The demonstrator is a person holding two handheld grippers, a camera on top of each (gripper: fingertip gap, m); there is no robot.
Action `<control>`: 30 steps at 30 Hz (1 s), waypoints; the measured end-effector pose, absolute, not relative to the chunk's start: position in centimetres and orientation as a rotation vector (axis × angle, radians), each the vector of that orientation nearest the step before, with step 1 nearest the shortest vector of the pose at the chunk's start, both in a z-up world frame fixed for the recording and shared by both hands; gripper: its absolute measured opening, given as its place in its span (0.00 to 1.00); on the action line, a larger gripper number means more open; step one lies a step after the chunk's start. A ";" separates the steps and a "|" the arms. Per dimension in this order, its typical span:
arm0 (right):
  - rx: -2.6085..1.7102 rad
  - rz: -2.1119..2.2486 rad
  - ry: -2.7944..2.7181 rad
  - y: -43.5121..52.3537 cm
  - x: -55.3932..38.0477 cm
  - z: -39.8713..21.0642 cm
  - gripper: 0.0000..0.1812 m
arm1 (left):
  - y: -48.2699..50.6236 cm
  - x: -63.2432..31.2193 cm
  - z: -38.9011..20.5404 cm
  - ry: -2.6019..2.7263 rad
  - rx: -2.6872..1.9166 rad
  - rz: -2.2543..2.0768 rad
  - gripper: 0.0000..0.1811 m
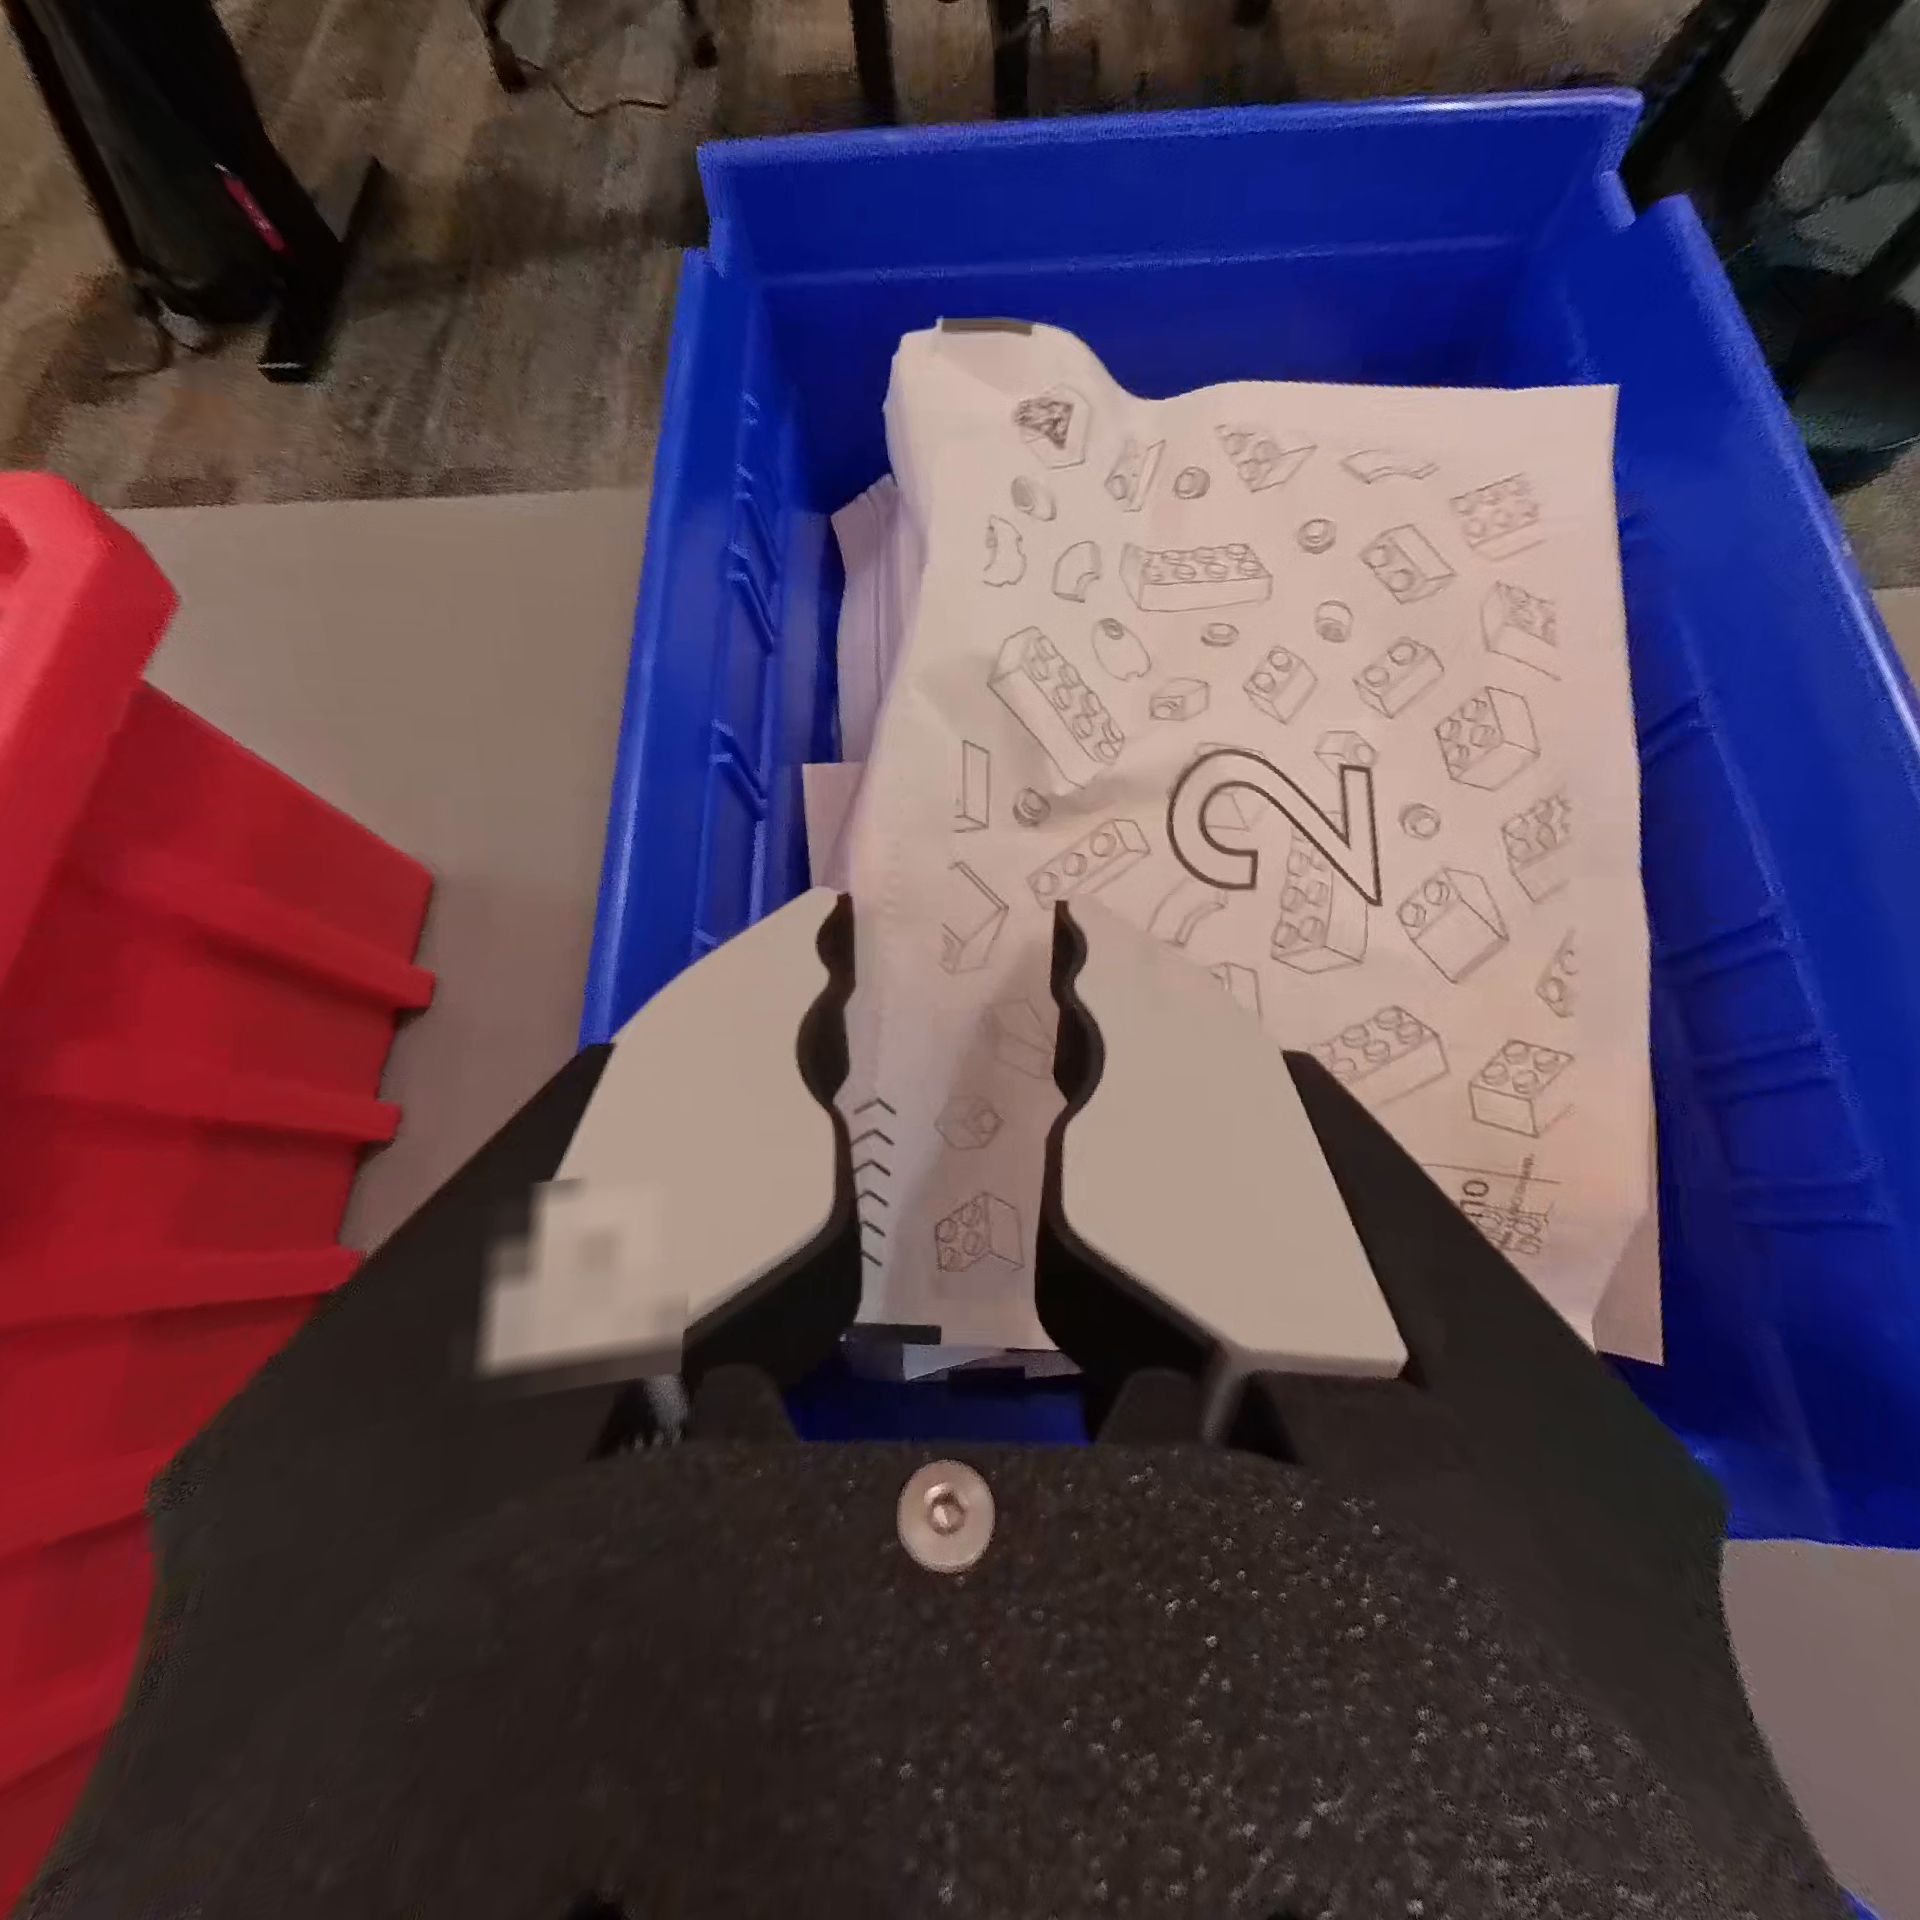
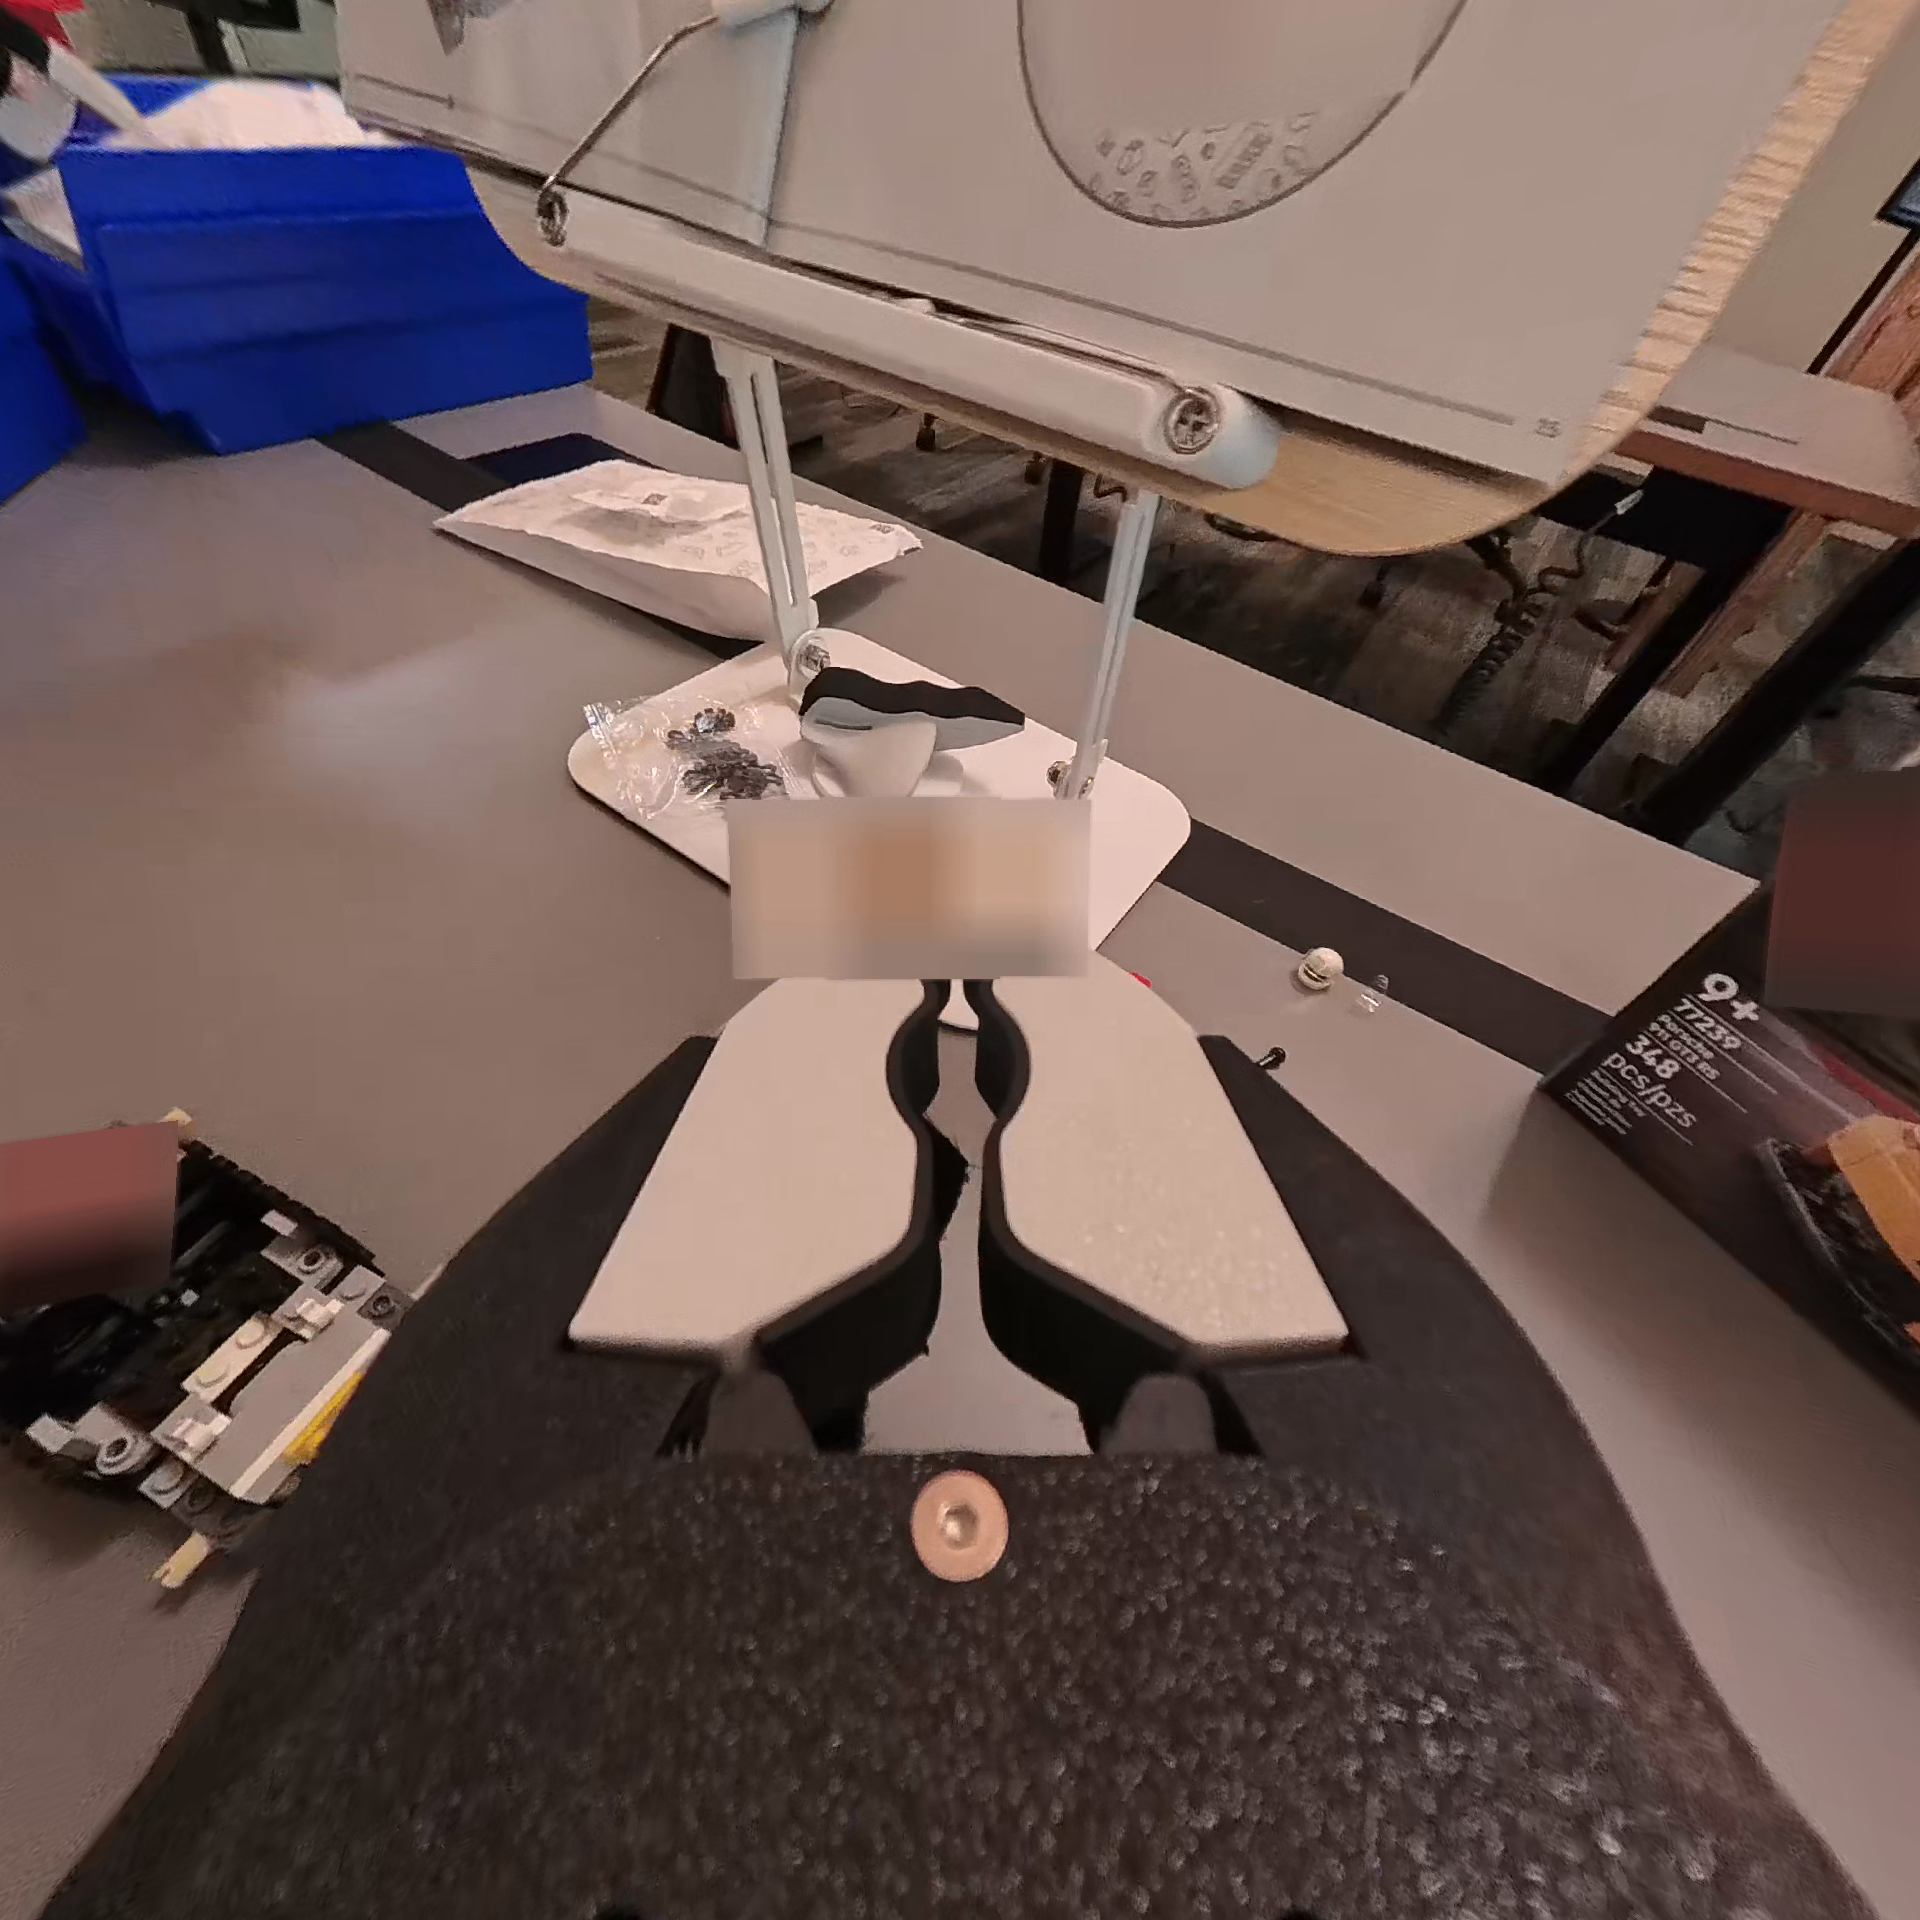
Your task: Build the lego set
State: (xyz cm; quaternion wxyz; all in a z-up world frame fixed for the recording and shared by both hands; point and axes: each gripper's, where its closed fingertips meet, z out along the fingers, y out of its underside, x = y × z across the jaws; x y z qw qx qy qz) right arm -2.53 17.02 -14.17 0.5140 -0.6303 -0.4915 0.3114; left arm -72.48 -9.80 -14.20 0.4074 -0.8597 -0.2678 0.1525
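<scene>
Resting on grey table (image 2: 260, 644), blue bin (image 1: 1195, 239); left tongs (image 1: 954, 914) parted, right tongs (image 2: 958, 992) near-closed, both empty.

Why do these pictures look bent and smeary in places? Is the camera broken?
Nothing looks broken. Left wrist view: the wide lens bows the blue bin outward, and the red bin at the edge is smeared. Right wrist view: the book stand looms large and soft up close, the table shows a pale glare patch, and the square blurred patches were added afterwards.
</scene>
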 end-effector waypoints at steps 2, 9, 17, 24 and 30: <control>-1.502 0.734 -1.198 16.8 -2.6 -14.3 0.01 | -10.2 -72.7 -13.7 -0.658 -2.192 0.465 0.20; -1.526 0.794 -1.217 16.1 -3.4 -15.2 0.01 | -9.4 -72.2 -16.2 -0.673 -2.280 0.330 0.21; -1.526 0.781 -1.262 15.7 -3.9 -16.1 0.01 | -9.9 -71.1 -16.6 -0.659 -2.319 0.220 0.01; -1.499 0.770 -1.257 15.7 -3.6 -15.4 0.01 | -10.1 -69.9 -12.5 -0.514 -2.294 0.404 0.00; -1.464 0.781 -1.246 15.5 -3.1 -14.3 0.01 | -10.0 -66.5 -6.2 -0.311 -2.191 0.730 0.00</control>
